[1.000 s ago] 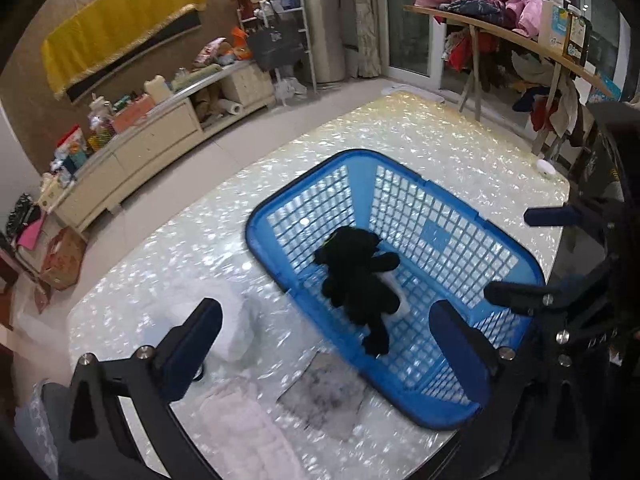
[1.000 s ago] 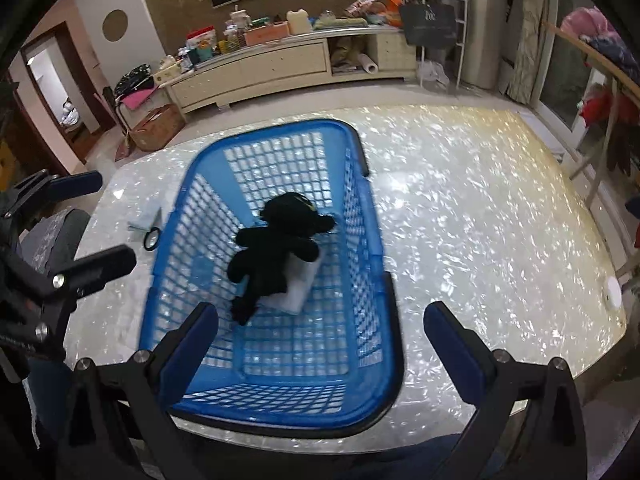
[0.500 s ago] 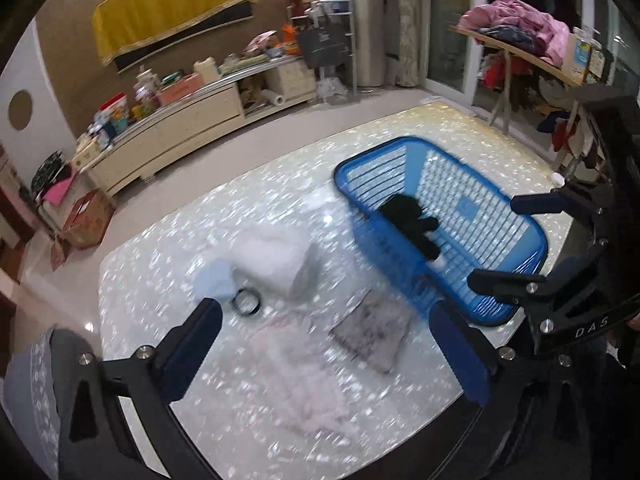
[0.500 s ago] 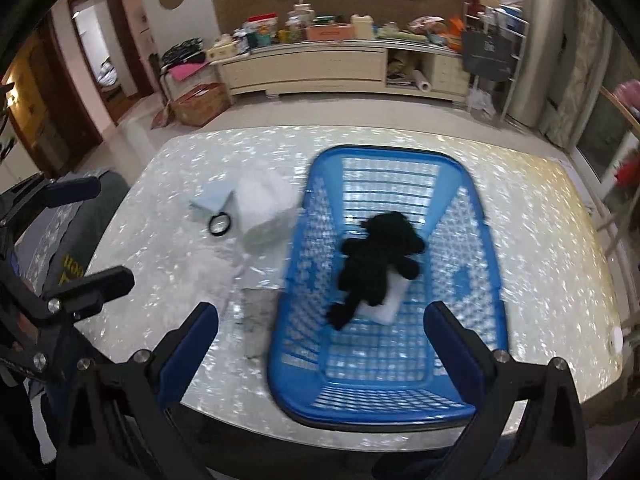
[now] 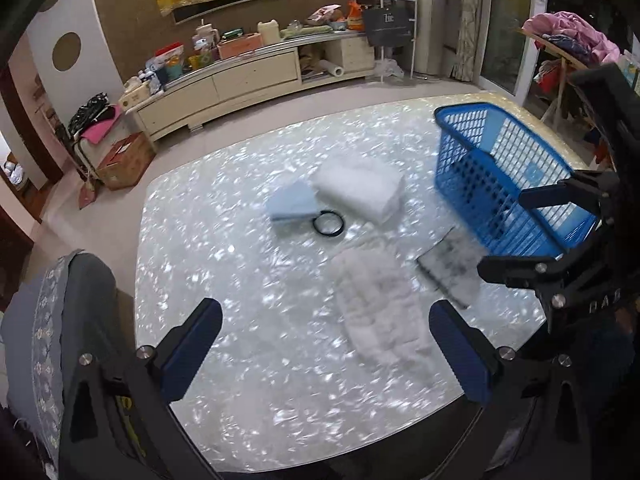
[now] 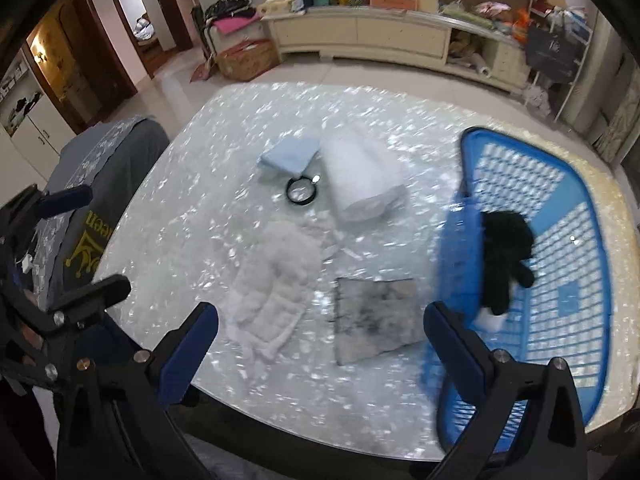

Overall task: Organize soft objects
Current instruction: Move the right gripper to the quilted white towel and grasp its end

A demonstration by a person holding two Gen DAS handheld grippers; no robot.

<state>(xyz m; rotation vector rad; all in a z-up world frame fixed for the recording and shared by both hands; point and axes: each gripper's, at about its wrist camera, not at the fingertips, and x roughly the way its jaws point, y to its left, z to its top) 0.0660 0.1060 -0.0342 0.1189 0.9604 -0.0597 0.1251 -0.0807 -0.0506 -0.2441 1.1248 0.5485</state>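
A blue laundry basket stands on the right of the shiny table, and a black plush toy lies inside it over a small white item. On the table lie a fluffy white quilted cloth, a grey mottled cloth, a folded white towel and a folded light-blue cloth. My left gripper hovers open above the near table edge, empty. My right gripper is open and empty too, above the grey cloth.
A black ring lies between the light-blue cloth and the towel. A chair draped with grey clothing stands at the table's left. A long cream cabinet lines the far wall.
Both grippers have swung left, away from the basket. The cloths on the table have come into the middle of both views, and the basket now sits at the right.
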